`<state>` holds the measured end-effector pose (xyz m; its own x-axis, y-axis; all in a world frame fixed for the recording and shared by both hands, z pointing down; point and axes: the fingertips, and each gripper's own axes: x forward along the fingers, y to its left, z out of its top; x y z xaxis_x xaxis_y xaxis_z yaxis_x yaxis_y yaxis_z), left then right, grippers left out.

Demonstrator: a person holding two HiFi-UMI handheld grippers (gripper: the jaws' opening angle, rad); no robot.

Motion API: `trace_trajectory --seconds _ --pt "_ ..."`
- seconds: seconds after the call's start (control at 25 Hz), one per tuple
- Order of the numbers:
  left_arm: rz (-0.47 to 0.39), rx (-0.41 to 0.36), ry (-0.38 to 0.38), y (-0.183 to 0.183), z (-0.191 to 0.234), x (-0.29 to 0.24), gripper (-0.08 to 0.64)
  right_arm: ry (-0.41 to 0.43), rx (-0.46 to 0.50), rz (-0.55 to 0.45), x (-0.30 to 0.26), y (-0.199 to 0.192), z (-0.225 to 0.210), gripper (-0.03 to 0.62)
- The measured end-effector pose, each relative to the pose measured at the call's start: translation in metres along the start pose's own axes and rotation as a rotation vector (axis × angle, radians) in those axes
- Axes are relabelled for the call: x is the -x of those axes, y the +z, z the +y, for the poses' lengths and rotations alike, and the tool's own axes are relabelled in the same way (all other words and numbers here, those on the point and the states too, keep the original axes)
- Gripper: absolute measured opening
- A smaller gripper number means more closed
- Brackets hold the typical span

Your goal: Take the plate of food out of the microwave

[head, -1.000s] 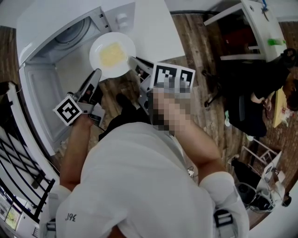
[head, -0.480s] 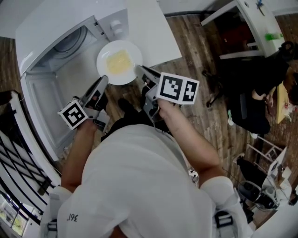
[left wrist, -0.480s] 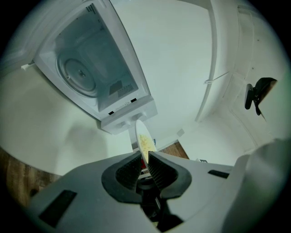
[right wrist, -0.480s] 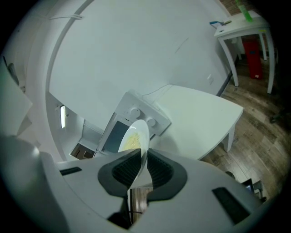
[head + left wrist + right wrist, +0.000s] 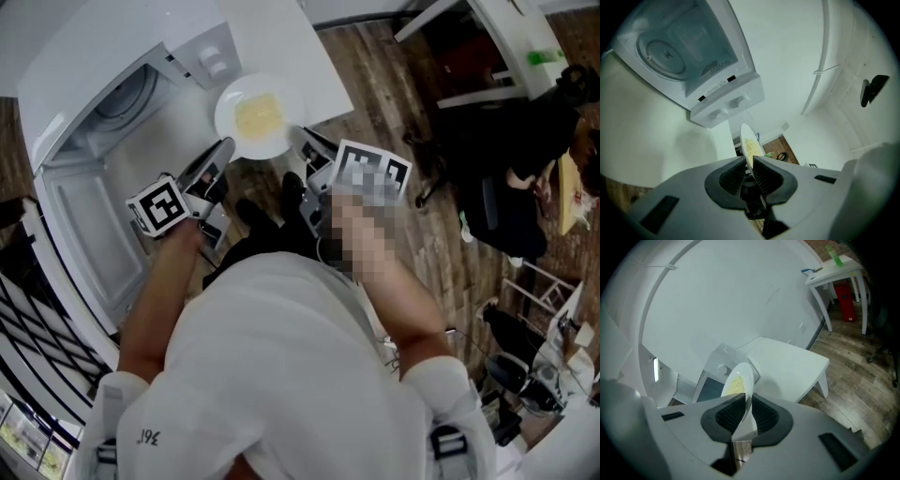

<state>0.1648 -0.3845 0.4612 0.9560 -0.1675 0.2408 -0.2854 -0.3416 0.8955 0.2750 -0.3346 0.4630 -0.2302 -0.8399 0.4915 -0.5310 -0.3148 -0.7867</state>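
A white plate (image 5: 258, 117) with yellow food is held in the air in front of the open white microwave (image 5: 112, 103), over the edge of the white table (image 5: 281, 37). My left gripper (image 5: 225, 148) is shut on the plate's left rim and my right gripper (image 5: 302, 137) on its right rim. In the left gripper view the plate (image 5: 749, 143) stands edge-on between the dark pads (image 5: 733, 174), with the microwave (image 5: 689, 51) behind. In the right gripper view the plate (image 5: 737, 380) runs up from the pads (image 5: 761, 414).
The microwave door (image 5: 84, 234) hangs open toward the lower left. A black wire rack (image 5: 37, 347) stands at the left edge. A dark chair (image 5: 506, 187) and a white side table (image 5: 525, 47) with a green bottle stand on the wooden floor at the right.
Both grippers have carried the plate to the right, away from the microwave's mouth and past its control panel. Their hold on the rim is unchanged.
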Motion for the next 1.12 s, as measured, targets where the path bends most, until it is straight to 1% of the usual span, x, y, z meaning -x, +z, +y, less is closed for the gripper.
trace_trajectory --seconds 0.12,0.36,0.44,0.56,0.6,0.84,1.12 --pt "0.029 -0.017 0.028 -0.003 0.001 -0.012 0.054 -0.008 -0.012 -0.024 0.007 0.01 -0.008 0.043" --pt "0.071 -0.051 0.043 -0.004 -0.004 -0.038 0.054 -0.022 -0.034 -0.053 0.016 0.029 -0.025 0.043" --pt "0.081 -0.057 0.028 -0.005 -0.007 -0.048 0.054 -0.028 -0.043 -0.06 0.018 0.034 -0.031 0.043" --pt "0.091 -0.076 -0.045 -0.005 -0.018 -0.066 0.054 -0.041 -0.052 -0.071 0.02 0.041 -0.042 0.043" --pt "0.097 -0.081 -0.054 -0.006 -0.019 -0.072 0.054 -0.047 -0.055 -0.075 0.02 0.043 -0.045 0.043" --pt "0.13 -0.093 -0.048 -0.007 -0.015 -0.1 0.054 -0.075 -0.071 -0.097 0.018 0.061 -0.067 0.043" --pt "0.153 -0.103 -0.043 0.0 -0.014 -0.134 0.054 -0.101 -0.098 -0.126 0.014 0.088 -0.085 0.043"
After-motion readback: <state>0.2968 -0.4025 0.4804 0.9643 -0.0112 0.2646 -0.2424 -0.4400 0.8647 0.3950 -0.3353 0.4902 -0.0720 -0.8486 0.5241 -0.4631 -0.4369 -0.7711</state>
